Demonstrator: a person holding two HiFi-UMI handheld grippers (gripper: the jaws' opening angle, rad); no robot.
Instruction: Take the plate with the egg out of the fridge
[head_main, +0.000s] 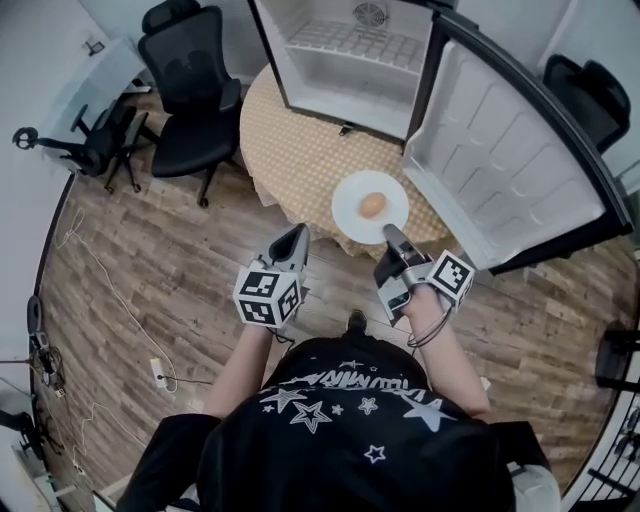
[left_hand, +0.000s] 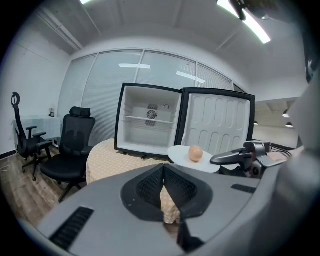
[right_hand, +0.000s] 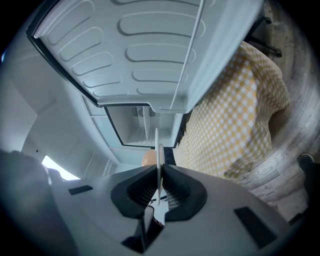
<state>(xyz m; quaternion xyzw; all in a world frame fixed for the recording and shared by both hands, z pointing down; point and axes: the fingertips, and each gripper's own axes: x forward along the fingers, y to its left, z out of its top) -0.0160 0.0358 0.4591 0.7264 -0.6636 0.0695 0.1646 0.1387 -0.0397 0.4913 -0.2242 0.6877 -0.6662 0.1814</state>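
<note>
While the right gripper (head_main: 392, 236) pinches its near rim, the plate (head_main: 349, 217) hangs level in front of the fridge (head_main: 350, 70), outside it. The egg (head_main: 372, 205) sits near the plate's middle. In the right gripper view the plate shows edge-on, a thin white line clamped between the two pads, with the egg peeking out on its left. From the head view the plate seems to hover over the near edge of the tabletop (head_main: 290, 150) rather than rest on it, though the steep angle makes that hard to judge.

The left gripper (head_main: 298, 234) hangs just beside the plate, on its left and a little nearer the person, apart from it. Its jaws are pressed together with nothing between them, and it points toward the fridge.

The fridge stands on the round tabletop, which is covered by a yellow checked cloth. Its door (head_main: 500, 170) is swung wide to the right, its ribbed white inner side facing up and toward the plate. A wire shelf (head_main: 350, 40) crosses the upper part of the fridge's white interior.

A black office chair (head_main: 190, 90) stands left of the tabletop on the wooden floor (head_main: 150, 280), with a second one further left by the wall. Thin cables trail across the boards on the left side.
</note>
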